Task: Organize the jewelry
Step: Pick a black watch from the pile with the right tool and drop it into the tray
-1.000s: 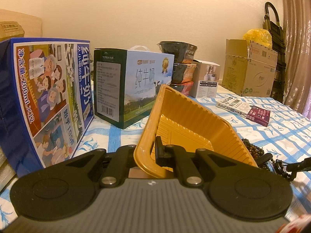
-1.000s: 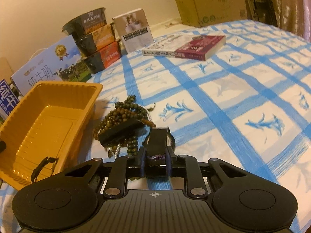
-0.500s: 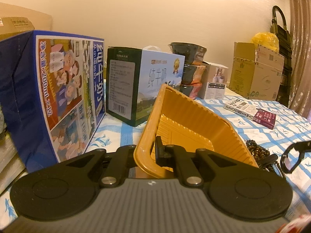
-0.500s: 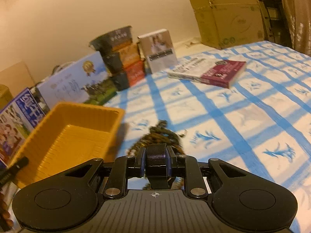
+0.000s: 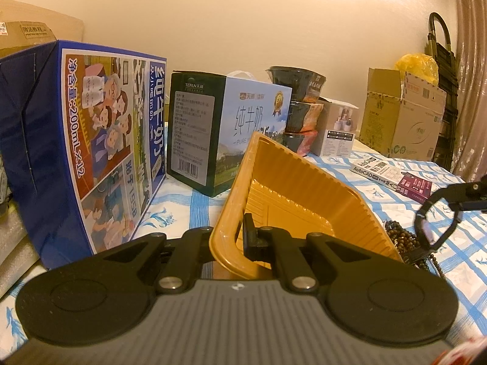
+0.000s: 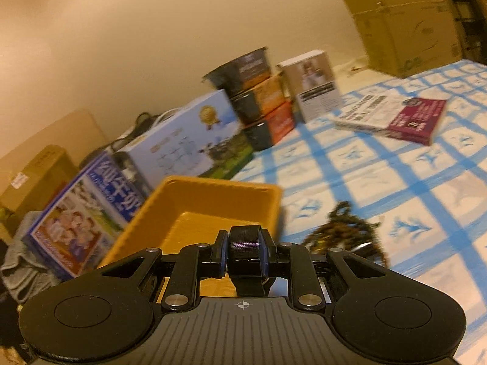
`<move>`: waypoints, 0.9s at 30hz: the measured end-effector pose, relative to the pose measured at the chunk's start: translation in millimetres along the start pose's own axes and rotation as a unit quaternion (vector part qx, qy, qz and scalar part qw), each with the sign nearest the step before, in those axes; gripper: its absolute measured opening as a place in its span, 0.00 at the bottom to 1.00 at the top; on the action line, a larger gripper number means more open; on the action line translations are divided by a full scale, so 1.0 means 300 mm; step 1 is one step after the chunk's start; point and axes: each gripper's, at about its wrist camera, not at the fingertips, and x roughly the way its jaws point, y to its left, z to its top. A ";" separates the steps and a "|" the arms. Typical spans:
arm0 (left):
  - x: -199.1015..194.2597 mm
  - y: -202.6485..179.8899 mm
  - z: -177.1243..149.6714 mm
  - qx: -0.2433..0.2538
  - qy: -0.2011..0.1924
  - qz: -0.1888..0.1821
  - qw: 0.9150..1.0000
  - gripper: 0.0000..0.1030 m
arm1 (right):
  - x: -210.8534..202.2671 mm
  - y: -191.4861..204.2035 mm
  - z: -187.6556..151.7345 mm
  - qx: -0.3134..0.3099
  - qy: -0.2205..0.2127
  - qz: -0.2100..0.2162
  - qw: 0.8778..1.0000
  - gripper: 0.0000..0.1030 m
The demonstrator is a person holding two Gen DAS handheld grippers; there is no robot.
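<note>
My left gripper [image 5: 226, 237] is shut on the near rim of the yellow plastic tray [image 5: 304, 194] and holds it tilted up. My right gripper [image 6: 245, 249] is shut on a black wristband [image 6: 245, 243], lifted above the table beside the tray [image 6: 213, 210]. In the left wrist view the band [image 5: 435, 222] hangs as a loop from the right gripper's tips at the right edge. A heap of brown bead strings [image 6: 344, 234] lies on the blue-checked cloth right of the tray; it also shows in the left wrist view [image 5: 398, 237].
Two milk cartons [image 5: 91, 140] [image 5: 225, 127] stand left of and behind the tray. Stacked noodle bowls [image 5: 301, 106], a small white box [image 5: 338, 127], a book [image 5: 392, 176] and cardboard boxes [image 5: 401, 115] are farther back.
My right gripper has lifted the black wristband off the table and carried it left toward the tray. The left gripper keeps its hold on the tray and has swung slightly.
</note>
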 end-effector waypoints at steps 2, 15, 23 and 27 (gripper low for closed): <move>0.001 0.000 0.000 0.000 0.000 0.000 1.000 0.07 | 0.021 0.036 -0.011 -0.003 0.008 0.018 1.000 0.20; -0.002 -0.001 0.000 -0.002 0.000 0.000 1.000 0.07 | 0.238 0.175 -0.166 0.027 0.095 0.132 0.986 0.20; 0.011 0.011 -0.012 -0.011 0.009 0.004 1.000 0.06 | 0.192 0.191 -0.179 -0.018 0.073 0.127 0.989 0.55; 0.010 0.011 -0.013 -0.011 0.010 0.003 1.000 0.06 | 0.111 0.143 -0.181 -0.033 0.057 0.099 0.993 0.56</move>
